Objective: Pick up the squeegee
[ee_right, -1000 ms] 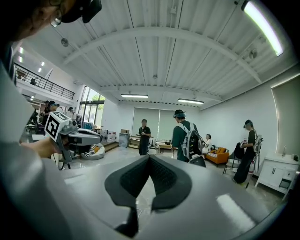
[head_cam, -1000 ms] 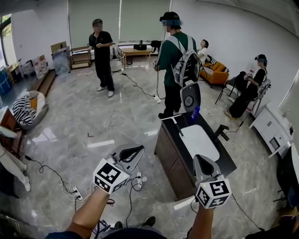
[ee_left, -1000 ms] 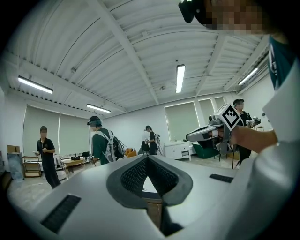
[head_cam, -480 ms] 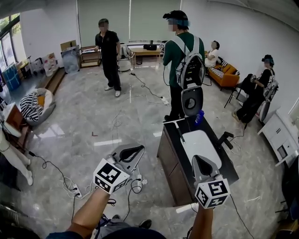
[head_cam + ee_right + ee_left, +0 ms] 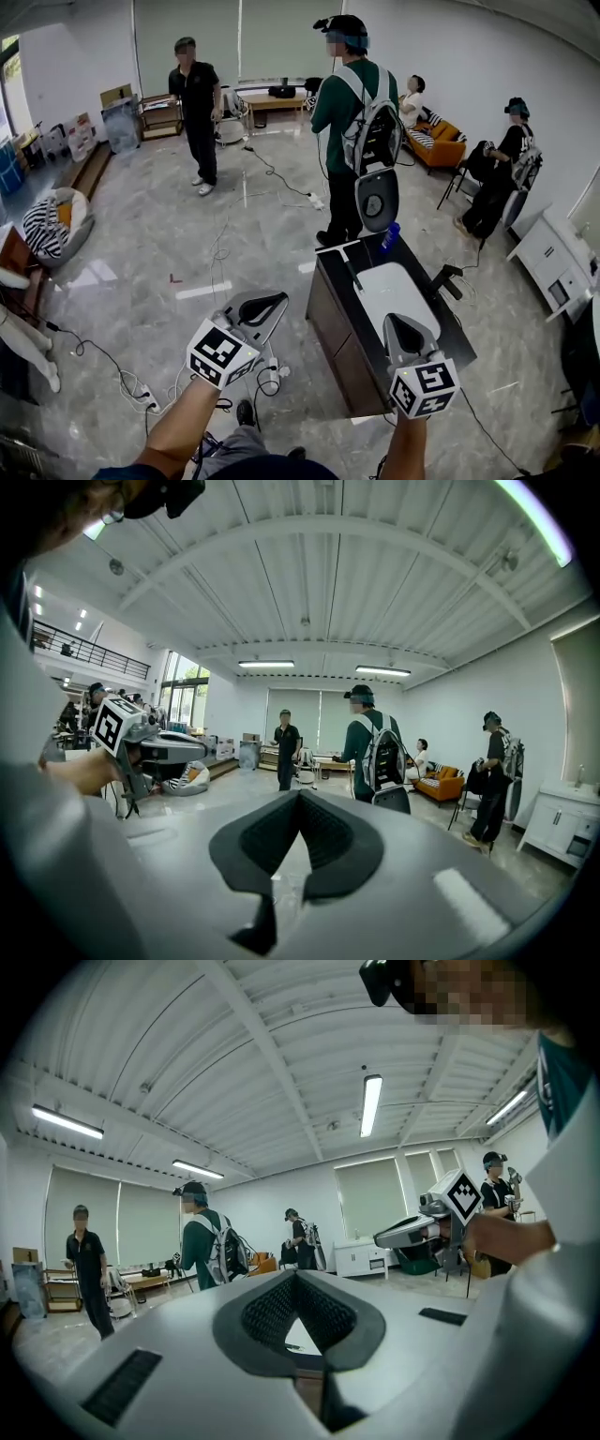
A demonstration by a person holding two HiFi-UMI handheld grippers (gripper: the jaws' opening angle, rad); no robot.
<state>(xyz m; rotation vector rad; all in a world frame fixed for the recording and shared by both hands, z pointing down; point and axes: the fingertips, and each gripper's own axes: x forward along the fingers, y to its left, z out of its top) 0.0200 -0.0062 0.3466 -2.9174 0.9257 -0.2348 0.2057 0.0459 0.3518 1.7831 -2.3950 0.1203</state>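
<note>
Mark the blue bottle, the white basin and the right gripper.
blue bottle [image 5: 391,234], head view, on its body.
white basin [image 5: 398,292], head view, on its bare bottom.
right gripper [image 5: 401,321], head view, between its fingertips.

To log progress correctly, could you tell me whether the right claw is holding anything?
No, in the right gripper view the right claw is shut with nothing between its pads.
</note>
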